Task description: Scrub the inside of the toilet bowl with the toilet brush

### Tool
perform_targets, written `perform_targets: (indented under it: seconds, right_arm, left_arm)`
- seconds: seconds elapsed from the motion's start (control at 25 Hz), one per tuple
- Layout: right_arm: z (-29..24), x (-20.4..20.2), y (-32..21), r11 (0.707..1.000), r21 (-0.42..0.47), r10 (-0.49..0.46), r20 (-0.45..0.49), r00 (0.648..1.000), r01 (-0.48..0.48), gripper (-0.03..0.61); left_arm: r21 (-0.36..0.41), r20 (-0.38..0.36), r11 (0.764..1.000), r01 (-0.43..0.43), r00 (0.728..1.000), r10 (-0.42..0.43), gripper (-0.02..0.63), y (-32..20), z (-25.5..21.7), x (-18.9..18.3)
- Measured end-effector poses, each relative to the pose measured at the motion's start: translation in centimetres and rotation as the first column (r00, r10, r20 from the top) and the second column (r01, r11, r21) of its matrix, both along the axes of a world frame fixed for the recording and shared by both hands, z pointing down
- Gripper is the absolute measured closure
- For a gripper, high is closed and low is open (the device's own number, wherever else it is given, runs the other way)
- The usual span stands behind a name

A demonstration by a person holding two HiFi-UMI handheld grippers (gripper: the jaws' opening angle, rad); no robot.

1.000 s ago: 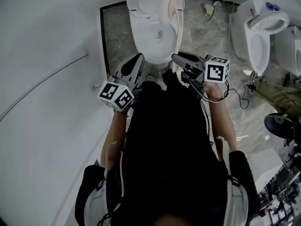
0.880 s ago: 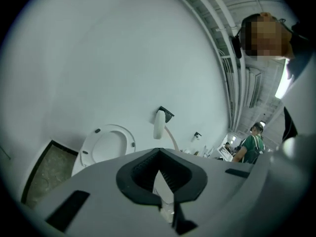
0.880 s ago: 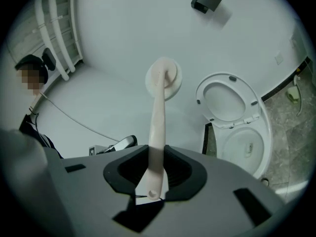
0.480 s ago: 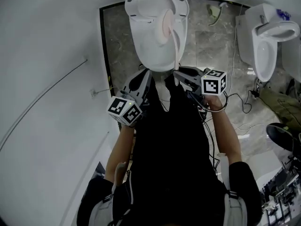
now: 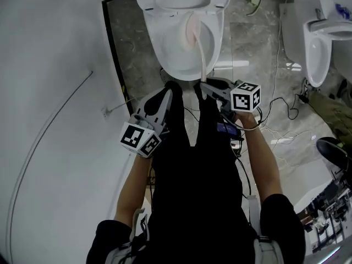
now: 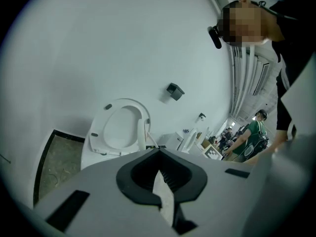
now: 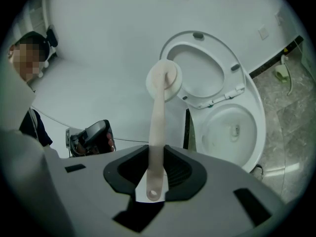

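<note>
Grips toilet brush [image 5: 199, 54] in R gripper [image 5: 204, 84], jaws clamped on handle's bottom end by the hang hole, seen in right gripper view. Points brush head up-frame over toilet bowl [image 5: 159, 54] at top ctr of head view; can't tell if touching porcelain. Keeps L gripper [image 5: 166, 91] just below bowl's front, left of ctr, jaws together w/ nothing btwn. Shows seat [image 7: 207, 73] raised, second toilet [image 5: 319, 43] upper right.

toilet bowl [image 5: 165, 43] dead ahead of us, toilet brush [image 5: 192, 29] over it, wall [image 5: 55, 65] on our left, second toilet [image 5: 319, 43] off to our right
</note>
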State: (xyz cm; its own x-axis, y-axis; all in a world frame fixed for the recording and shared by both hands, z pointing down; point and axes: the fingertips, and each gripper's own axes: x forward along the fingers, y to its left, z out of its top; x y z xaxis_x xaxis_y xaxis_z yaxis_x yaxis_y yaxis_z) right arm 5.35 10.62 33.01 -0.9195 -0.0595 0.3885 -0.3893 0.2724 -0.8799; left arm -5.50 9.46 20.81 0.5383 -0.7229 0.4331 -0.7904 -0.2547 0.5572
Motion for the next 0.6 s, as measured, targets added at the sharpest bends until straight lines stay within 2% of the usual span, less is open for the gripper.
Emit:
perform_targets:
  seconds: [0.36, 0.6]
  right_arm:
    - [12.3, -1.5, 0.6, 0.997, -0.070, 0.023, -0.031, 0.999, -0.026, 0.476]
    - [19.4, -2.7, 2.7, 0.993, -0.107, -0.057, -0.127, 0.990, 0.043, 0.477]
  left_arm:
    - [-0.026, 0.026, 0.999, -0.018, 0.999, 0.019, 0.604, -1.3, 7.9, -2.5]
    - [-0.027, 0.007, 0.998, -0.055, 0.998, 0.055, 0.604, -1.6, 11.7, -2.6]
